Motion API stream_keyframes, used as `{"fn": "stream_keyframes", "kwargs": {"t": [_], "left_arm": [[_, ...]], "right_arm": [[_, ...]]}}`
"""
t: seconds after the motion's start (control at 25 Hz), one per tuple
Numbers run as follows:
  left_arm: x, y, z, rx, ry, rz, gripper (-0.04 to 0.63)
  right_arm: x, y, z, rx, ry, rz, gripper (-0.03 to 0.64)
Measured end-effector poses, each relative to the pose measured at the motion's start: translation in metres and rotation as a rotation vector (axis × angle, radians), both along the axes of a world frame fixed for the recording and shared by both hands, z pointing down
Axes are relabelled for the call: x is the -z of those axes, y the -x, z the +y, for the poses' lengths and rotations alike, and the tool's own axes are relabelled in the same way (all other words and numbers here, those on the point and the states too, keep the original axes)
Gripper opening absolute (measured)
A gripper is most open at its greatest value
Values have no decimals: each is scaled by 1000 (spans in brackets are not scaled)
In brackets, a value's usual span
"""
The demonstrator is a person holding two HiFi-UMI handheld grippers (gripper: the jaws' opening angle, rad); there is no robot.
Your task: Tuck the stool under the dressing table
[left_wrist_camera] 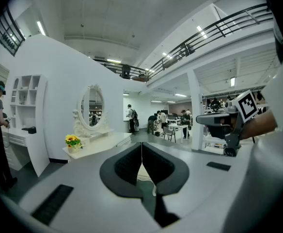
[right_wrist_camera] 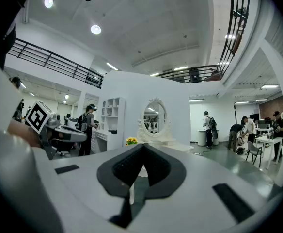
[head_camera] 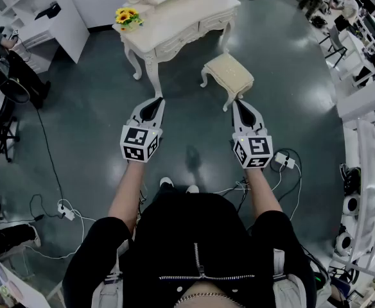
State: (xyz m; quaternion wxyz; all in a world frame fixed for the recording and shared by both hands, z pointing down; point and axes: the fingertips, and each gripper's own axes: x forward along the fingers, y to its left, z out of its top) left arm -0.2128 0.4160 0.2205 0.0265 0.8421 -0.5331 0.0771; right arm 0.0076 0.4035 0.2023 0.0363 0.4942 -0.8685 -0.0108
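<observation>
Stool (head_camera: 229, 72) stands out on the floor, just off the dressing table's (head_camera: 174, 18) front edge, not yet tucked. Left gripper (head_camera: 154, 101) and right gripper (head_camera: 241, 102) both have jaws closed on nothing and are held level near it, probably to push rather than grasp.

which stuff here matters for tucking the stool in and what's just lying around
For the job: stool, dressing table, left gripper, right gripper.
Just lying about: sunflowers, white shelf unit, power strip.
</observation>
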Motion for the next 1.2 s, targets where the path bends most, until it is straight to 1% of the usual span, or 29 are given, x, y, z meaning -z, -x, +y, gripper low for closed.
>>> {"fn": "stream_keyframes", "kwargs": {"t": [0.24,0.56,0.72,0.84,0.96,1.2], "left_arm": [[-8,-2,3,-5,23,8,21],[-10,-7,11,-16,20,8,21],[-13,-6,7,-19,26,10,21],[-13,-4,-9,-33,22,13,21],[-14,1,-34,-50,17,15,21],[-12,12,-105,-96,11,14,21]], "right_arm": [[-9,-5,-5,3,49,-3,5],[-15,-7,-1,11,53,7,5],[-20,-5,-6,6,62,3,5],[-24,-2,-20,-2,75,-4,5],[-23,8,-40,-9,68,3,6],[-14,23,-101,-44,50,17,6]]}}
